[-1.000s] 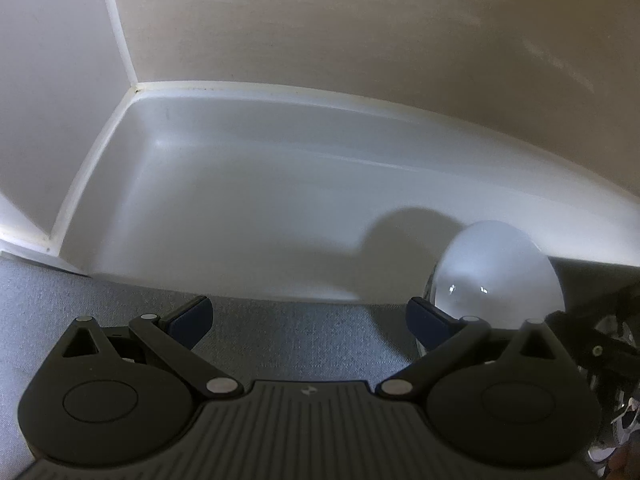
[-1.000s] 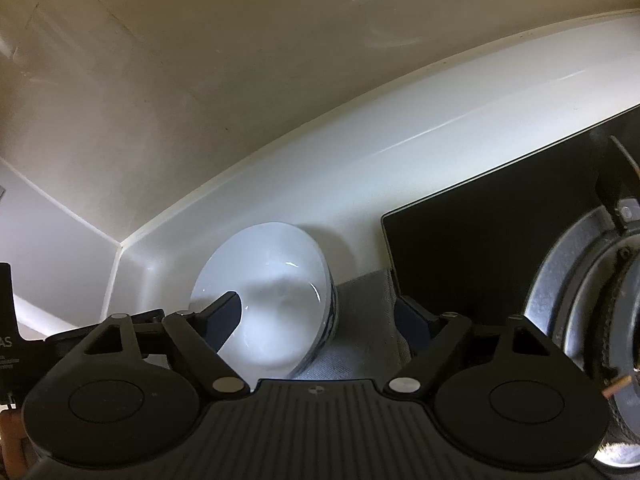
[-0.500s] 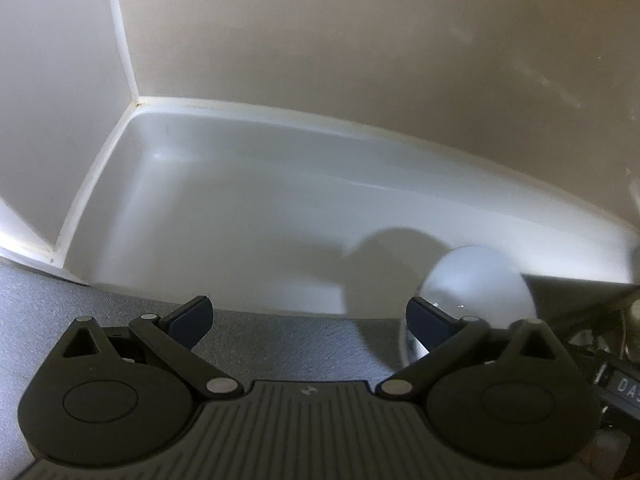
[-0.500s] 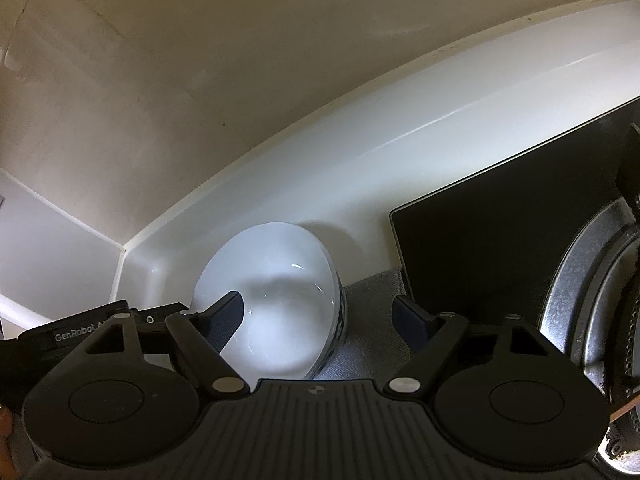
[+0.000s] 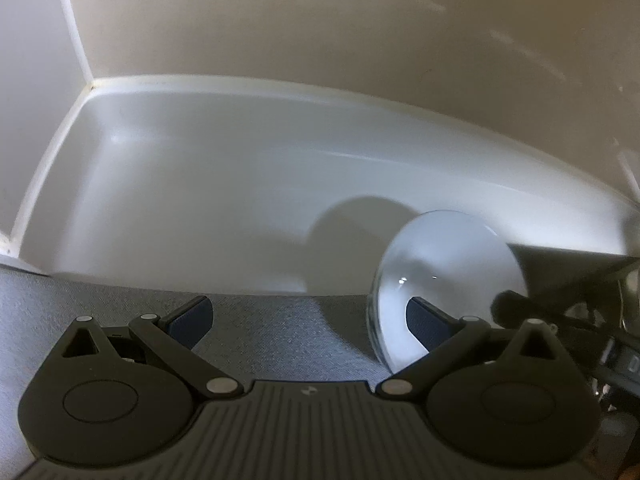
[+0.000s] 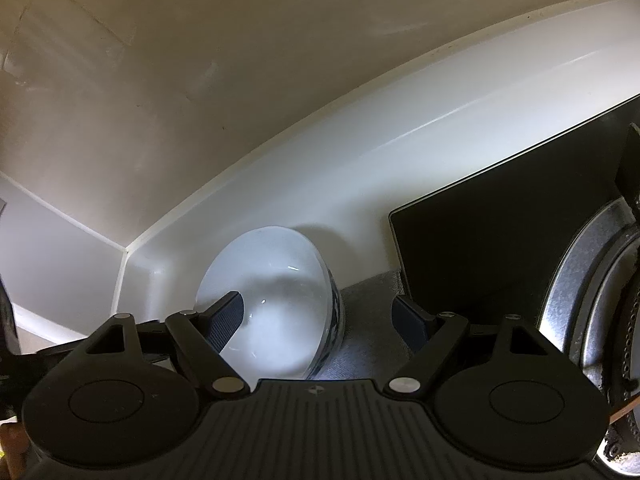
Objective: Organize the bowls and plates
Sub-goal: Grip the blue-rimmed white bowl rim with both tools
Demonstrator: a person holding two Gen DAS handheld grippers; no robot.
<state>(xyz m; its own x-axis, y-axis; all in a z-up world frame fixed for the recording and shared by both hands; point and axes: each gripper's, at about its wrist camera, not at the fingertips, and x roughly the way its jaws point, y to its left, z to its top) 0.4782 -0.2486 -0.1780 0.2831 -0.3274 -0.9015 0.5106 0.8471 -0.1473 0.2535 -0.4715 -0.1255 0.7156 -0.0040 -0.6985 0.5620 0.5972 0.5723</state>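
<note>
One white bowl (image 6: 276, 304) stands on the grey mat (image 5: 272, 328), against the white ledge (image 5: 200, 200) and just left of a black panel (image 6: 500, 248). Right gripper (image 6: 318, 316) spread wide around the bowl's near rim, holding nothing. Left gripper (image 5: 308, 322) also wide and empty; bowl (image 5: 448, 280) at its right finger. No plates in view (elsewhere, perhaps). Judged early: bowl ungrasped, sorting still ahead.

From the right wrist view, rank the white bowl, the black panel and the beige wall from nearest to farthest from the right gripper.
1. White bowl: lower left, partly between the right gripper's open fingers.
2. Black panel: right, just beyond the right fingertip.
3. Beige wall: top, behind everything.
</note>
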